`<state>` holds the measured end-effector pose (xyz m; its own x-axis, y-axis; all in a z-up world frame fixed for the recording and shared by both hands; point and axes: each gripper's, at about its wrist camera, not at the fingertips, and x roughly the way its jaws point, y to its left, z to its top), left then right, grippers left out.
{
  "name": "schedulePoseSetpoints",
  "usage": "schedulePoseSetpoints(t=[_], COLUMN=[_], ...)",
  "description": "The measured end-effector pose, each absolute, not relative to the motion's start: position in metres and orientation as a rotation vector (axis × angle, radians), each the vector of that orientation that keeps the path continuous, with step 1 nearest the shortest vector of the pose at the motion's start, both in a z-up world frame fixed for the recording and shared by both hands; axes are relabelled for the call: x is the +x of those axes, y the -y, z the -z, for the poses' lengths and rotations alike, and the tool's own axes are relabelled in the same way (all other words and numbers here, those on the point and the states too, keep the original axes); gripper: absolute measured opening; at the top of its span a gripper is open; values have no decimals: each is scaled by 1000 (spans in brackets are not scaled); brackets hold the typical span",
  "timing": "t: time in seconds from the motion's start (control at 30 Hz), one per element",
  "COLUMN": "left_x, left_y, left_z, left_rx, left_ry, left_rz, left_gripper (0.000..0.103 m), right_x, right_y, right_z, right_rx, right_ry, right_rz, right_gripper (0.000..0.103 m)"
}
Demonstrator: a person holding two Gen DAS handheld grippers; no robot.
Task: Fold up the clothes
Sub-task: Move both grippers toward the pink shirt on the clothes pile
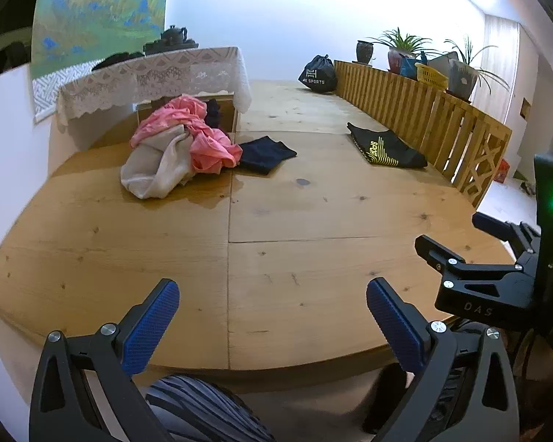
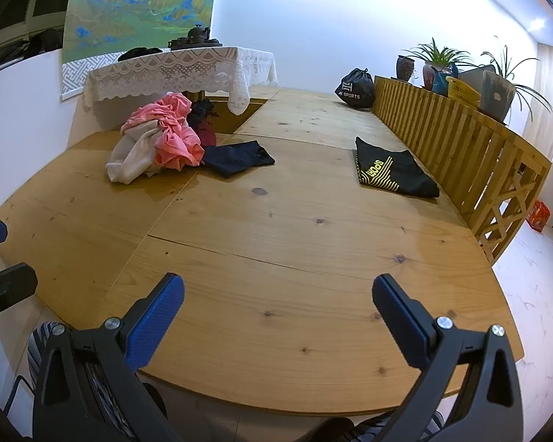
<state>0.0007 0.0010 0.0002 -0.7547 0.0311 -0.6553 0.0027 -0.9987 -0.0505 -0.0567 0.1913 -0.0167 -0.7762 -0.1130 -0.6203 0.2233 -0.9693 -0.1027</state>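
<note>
A heap of unfolded clothes lies at the far left of the wooden table [image 1: 313, 221]: a pink garment [image 1: 202, 140] [image 2: 173, 136] over a beige one [image 1: 158, 165] [image 2: 129, 158], with dark pieces behind. A flat dark garment [image 1: 265, 153] [image 2: 236, 158] lies just right of the heap. A folded black garment with yellow print [image 1: 387, 147] [image 2: 390, 173] rests near the slatted fence. My left gripper [image 1: 272, 313] hangs open over the table's near edge with nothing between its blue pads. My right gripper [image 2: 276, 313] [image 1: 457, 239] is likewise open, to the right of the left one.
A wooden slatted fence [image 2: 461, 147] runs along the table's right side, with potted plants [image 2: 438, 62] behind it. A black sports bag [image 2: 355, 88] sits at the far end. A lace-covered stand [image 2: 180, 70] with a teapot rises behind the heap. Striped shoes [image 1: 202, 412] show below the edge.
</note>
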Motion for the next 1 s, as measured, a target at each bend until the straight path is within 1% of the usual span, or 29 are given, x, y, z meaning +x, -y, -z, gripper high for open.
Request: schedulePoseSetpoints(t=[0.13,0.3,0.43,0.67,1.0], left_x=[5,3,-2,-5,-20], left_y=[-8,-3,1,1,18], left_z=[-2,2,0,1,3], left_rx=[-1077,-1107,-1114,-1118,-1105], left_ry=[17,92,110,111,96], left_rz=[-2950,-2919,-2915,-2927,-3020], left_gripper=[102,102,102,102,102], right_x=[-59,-55,-55,-57,-73], right_y=[-185,-195,-192,-194,-172], right_z=[17,16,15,14,4], right_rx=[962,918,925,917,808], right_ry=[-258,-209,-224,-224,-281], right_rz=[2793,2803,2811,2817,2764], right_gripper=[103,103,103,103,103])
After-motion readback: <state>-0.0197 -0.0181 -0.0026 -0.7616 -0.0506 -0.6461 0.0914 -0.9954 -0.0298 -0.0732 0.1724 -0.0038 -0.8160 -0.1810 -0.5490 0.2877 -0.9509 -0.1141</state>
